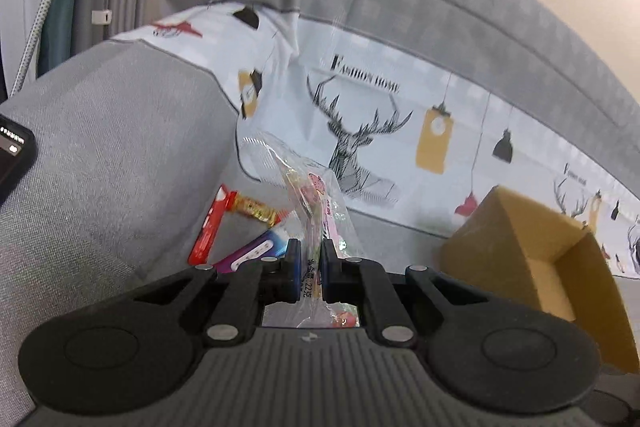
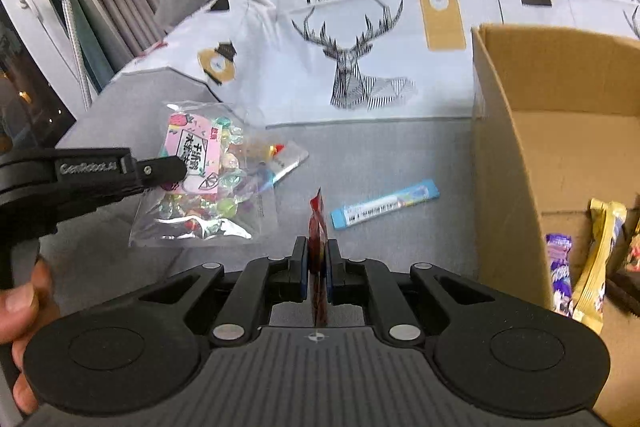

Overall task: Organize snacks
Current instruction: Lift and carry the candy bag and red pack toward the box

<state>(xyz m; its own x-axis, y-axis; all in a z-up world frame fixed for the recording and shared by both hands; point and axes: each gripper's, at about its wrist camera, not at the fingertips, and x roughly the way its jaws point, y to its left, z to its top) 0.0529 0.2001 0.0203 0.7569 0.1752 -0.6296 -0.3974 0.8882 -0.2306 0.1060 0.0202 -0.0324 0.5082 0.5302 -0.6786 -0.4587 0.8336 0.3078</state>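
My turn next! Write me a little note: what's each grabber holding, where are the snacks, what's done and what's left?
Left gripper: shut on the clear candy bag, lifted off the sofa.
Right gripper: shut on a red packet.
Cardboard box: on the right, open, already holding a purple packet and a gold packet.
Left on the sofa: the blue stick packet and a small silver packet; the left camera shows more wrappers by the cushion.
To do: drop both held snacks in the box, then collect the rest.

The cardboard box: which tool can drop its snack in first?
Likely the right tool: its red packet is beside the cardboard box. The left tool holds the candy bag farther away.
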